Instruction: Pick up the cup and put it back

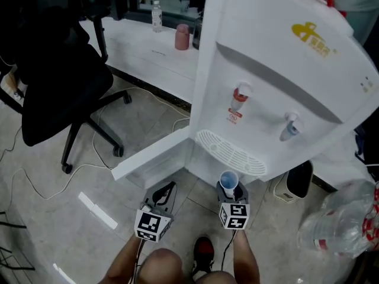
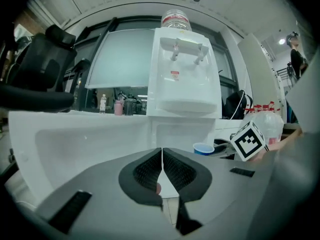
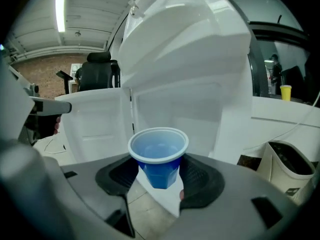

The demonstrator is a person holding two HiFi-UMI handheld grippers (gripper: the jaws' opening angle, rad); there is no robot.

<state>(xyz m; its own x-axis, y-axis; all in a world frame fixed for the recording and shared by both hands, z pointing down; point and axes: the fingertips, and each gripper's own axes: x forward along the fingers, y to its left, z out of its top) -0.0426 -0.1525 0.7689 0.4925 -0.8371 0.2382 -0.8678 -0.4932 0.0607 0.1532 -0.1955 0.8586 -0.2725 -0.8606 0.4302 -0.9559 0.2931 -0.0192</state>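
A small blue plastic cup [image 1: 229,180] with a white rim stands upright between the jaws of my right gripper [image 1: 230,189], just below the drip tray [image 1: 232,153] of the white water dispenser [image 1: 266,70]. In the right gripper view the black pads press on both sides of the cup [image 3: 159,156], so the right gripper [image 3: 161,175] is shut on it; the cup looks empty. My left gripper [image 1: 166,191] hangs beside it to the left, shut [image 2: 161,171] with nothing between its jaws. From the left gripper view the cup [image 2: 203,148] shows at the right.
The dispenser's lower cabinet door [image 1: 151,152] hangs open to the left. A black office chair [image 1: 53,81] stands on the tiled floor at the left, with cables around it. A white desk at the back carries a pink cup [image 1: 182,37]. A clear water jug [image 1: 343,220] lies at the right.
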